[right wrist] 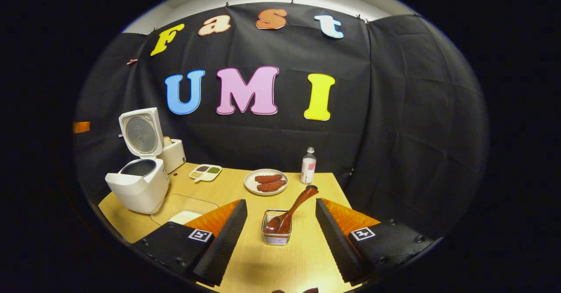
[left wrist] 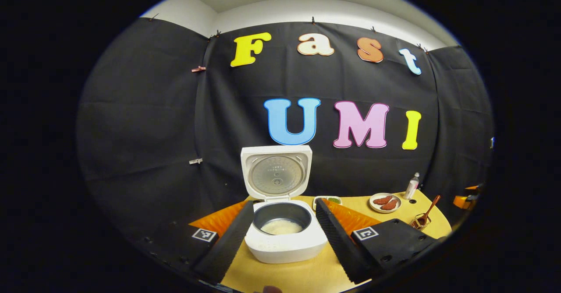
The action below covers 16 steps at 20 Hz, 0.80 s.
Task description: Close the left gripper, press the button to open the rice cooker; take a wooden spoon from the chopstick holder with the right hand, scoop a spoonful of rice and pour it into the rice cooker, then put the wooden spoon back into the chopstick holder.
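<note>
The rice cooker is sitting on the table with its lid standing open and rice lying in the pot, framed between the released jaws of the left gripper. The right gripper, jaws also spread, is facing the chopstick holder, where the wooden spoon is leaning, near a plate and bottle.

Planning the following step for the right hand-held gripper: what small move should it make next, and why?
Probably ease the right hand-held gripper forward and close on the wooden spoon. The rice cooker lid already stands open, some rice lies inside, and the spoon leans in the chopstick holder, between the open fingers, ungrasped.
</note>
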Available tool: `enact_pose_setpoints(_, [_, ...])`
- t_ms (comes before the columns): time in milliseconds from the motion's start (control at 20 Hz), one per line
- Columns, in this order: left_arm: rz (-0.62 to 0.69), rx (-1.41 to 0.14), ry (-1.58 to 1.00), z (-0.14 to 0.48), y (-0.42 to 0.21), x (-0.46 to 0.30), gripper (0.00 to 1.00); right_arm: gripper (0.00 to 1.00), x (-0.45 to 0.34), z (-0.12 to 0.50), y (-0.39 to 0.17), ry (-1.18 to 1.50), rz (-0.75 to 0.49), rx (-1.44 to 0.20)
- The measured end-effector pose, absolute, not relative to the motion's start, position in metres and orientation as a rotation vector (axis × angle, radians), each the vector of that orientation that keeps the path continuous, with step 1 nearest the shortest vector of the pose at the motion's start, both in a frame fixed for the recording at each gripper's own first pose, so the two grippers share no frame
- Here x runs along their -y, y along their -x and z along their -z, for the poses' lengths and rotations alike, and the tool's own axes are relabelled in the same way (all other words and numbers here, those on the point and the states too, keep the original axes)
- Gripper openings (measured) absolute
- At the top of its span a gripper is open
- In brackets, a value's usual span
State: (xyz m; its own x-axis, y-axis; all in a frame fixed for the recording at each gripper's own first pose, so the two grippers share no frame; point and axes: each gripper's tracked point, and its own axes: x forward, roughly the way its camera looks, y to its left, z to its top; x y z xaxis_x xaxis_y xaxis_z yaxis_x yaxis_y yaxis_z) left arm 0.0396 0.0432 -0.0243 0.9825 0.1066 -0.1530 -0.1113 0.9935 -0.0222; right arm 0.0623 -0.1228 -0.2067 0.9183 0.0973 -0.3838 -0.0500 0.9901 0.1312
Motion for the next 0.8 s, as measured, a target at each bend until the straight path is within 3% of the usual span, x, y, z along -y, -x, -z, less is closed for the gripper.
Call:
enact_pose_setpoints(200, [-0.198,-0.180,0.026,0.035,-0.020,-0.043,0.98,0.95,0.126,0.269,-0.103,-0.232,-0.150,-0.515])
enact_pose_setpoints(400, [-0.280,-0.207,0.036,0.041,0.001,-0.043,0.97,0.82,0.133,0.322,-0.141,-0.329,-0.157,-0.583])
enact_pose_setpoints(500, [-0.321,-0.222,0.043,0.047,0.012,-0.043,0.98,0.82,0.129,0.343,-0.157,-0.376,-0.187,-0.612])
enact_pose_setpoints(550, [-0.342,-0.230,0.042,0.051,0.017,-0.044,0.97,0.65,0.127,0.354,-0.164,-0.398,-0.194,-0.636])
enact_pose_setpoints(600, [-0.364,-0.240,0.037,0.053,0.021,-0.043,0.98,0.66,0.127,0.365,-0.168,-0.417,-0.192,-0.661])
enact_pose_setpoints(650, [-0.385,-0.246,0.032,0.055,0.028,-0.044,0.97,0.46,0.126,0.372,-0.173,-0.428,-0.191,-0.673])
enact_pose_setpoints(800, [-0.429,-0.249,0.031,0.054,0.043,-0.040,0.98,0.42,0.116,0.379,-0.186,-0.481,-0.219,-0.679])
